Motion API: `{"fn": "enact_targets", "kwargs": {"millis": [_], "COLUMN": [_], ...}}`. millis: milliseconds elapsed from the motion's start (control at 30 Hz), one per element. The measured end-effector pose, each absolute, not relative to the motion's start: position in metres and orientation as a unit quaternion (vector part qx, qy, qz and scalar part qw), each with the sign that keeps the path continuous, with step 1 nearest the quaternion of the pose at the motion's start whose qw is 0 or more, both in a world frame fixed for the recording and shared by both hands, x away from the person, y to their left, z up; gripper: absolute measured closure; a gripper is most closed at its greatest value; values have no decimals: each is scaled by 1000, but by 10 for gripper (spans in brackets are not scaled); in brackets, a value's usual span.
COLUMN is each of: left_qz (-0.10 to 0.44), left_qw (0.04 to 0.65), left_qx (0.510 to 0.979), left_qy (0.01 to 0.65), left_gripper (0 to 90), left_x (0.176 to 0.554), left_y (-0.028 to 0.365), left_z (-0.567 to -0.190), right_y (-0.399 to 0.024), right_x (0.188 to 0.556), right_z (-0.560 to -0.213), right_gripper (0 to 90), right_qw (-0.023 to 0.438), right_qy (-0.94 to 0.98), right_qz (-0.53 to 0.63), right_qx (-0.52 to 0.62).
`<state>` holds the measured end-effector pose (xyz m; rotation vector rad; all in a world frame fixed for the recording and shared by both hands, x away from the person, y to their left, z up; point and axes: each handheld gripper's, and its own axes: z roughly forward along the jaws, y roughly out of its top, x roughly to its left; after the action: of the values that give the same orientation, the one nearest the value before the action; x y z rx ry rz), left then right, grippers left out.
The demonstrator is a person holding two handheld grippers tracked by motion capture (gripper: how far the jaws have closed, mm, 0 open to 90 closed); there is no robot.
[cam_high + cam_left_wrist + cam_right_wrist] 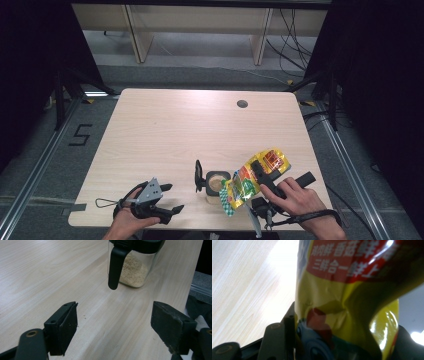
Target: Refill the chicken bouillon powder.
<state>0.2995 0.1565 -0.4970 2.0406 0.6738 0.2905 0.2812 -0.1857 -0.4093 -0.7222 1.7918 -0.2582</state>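
Right gripper (254,175) fingers (287,335) clamp crinkled yellow foil packet (252,180), tilted over clear square jar (216,185), likely mid-pour; left gripper (167,200) wide, idle. Next: tip further.

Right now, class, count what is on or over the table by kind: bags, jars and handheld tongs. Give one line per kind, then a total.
Bags: 1, the yellow bag, held in the right tongs.
Jars: 1, the clear jar with a black lid and pale grains inside.
Tongs: 2, the left tongs standing open and the right tongs.
Total: 4
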Motion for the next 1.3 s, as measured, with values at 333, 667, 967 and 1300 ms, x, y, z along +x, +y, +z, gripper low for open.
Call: {"fn": "enact_targets", "kwargs": {"millis": [333, 667, 967, 1300], "left_qz": [121, 120, 124, 120], "left_qw": [465, 465, 465, 467], "left_qx": [835, 834, 837, 832], "left_qy": [268, 272, 262, 273], "left_gripper": [213, 214, 215, 215], "left_x": [300, 300, 302, 302], "left_y": [157, 158, 157, 158], "left_z": [-497, -497, -497, -498], "right_y": [-185, -184, -184, -183], "right_x": [278, 277, 278, 277], "right_z": [-410, -410, -408, -408], "right_gripper": [468, 468, 468, 468], "right_qw": [562, 562, 562, 563], "right_qy": [766, 767, 759, 762], "right_qz": [-108, -100, -103, -101], "right_qx": [-292, -293, -312, -305]}}
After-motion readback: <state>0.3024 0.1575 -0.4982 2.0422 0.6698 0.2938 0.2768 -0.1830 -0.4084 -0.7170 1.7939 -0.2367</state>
